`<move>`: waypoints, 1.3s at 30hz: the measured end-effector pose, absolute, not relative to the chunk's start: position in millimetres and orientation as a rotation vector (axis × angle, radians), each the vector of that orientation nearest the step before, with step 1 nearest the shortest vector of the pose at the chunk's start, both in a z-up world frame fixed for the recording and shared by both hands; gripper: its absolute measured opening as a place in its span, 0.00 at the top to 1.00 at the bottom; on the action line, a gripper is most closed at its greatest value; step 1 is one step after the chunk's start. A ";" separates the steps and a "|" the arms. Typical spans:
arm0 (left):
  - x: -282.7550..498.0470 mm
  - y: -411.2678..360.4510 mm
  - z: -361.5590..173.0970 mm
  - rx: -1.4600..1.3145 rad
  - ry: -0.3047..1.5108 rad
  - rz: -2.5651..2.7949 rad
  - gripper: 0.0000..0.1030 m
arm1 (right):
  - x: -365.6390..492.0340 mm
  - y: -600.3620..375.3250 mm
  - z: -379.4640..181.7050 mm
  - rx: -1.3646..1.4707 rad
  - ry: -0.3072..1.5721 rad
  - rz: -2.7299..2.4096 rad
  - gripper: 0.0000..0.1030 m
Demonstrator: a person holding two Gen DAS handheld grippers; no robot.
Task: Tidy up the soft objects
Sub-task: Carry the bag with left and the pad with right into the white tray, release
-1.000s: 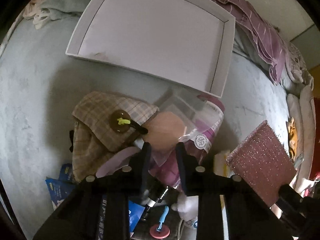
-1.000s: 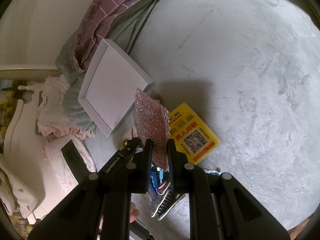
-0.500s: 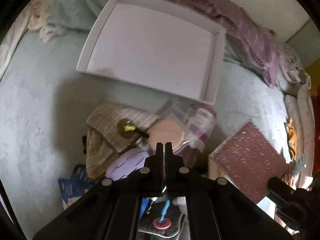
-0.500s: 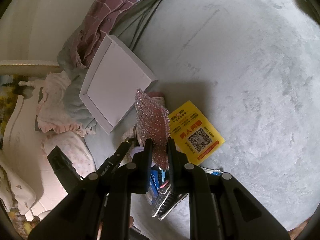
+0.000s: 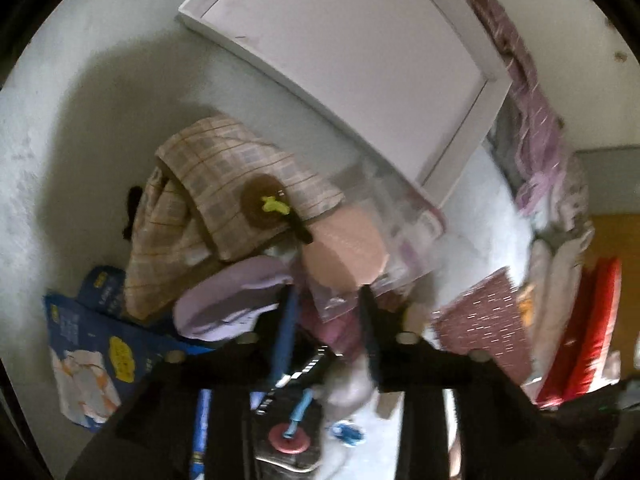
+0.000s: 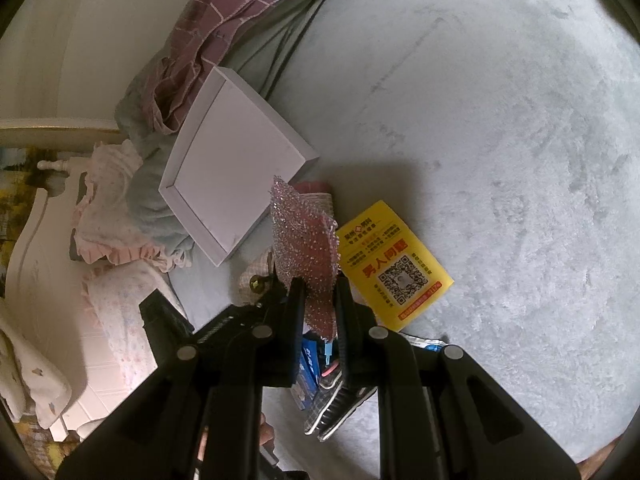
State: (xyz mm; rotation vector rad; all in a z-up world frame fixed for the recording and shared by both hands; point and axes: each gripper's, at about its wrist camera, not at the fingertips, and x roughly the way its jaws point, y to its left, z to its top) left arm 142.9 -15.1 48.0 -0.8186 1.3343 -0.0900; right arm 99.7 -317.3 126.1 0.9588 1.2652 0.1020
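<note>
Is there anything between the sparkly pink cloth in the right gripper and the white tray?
Nothing visible. The right gripper holds the sparkly pink cloth up beside the white tray; the tray's near corner is open and its inside looks bare.

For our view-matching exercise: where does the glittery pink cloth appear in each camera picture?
Left wrist view: glittery pink cloth at lower right, hanging beside the pile.
Right wrist view: centre, pinched in the right hand-held gripper.
Shared landmark: the white tray.
</note>
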 end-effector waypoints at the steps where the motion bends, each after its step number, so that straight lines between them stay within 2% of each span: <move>1: 142.0 -12.0 47.8 -0.845 1.326 -0.091 0.61 | 99.8 -317.0 126.1 0.958 1.265 0.104 0.84; 9: 153.0 -1.2 23.0 -1.001 1.316 0.004 0.63 | 100.7 -316.2 124.5 0.960 1.274 0.118 0.84; 10: 152.6 -0.6 22.3 -1.009 1.310 0.009 0.67 | 100.8 -316.9 124.5 0.961 1.273 0.116 0.84; 12: 149.1 3.0 24.5 -0.993 1.301 0.037 0.88 | 101.4 -316.9 124.4 0.961 1.272 0.113 0.84; 15: 143.1 4.2 35.7 -0.971 1.270 0.039 0.94 | 100.4 -312.5 124.5 0.958 1.274 0.112 0.84; 27: 139.8 -7.9 121.2 -0.639 1.095 -0.165 0.96 | 115.8 -270.2 140.6 0.742 1.277 0.175 0.84; 32: 146.0 12.3 130.1 -0.601 1.049 -0.205 0.96 | 136.6 -251.0 141.6 0.479 1.230 0.262 0.84; 39: 167.2 36.8 138.7 -0.542 0.902 -0.199 0.96 | 187.2 -239.2 120.8 0.514 1.182 0.373 0.84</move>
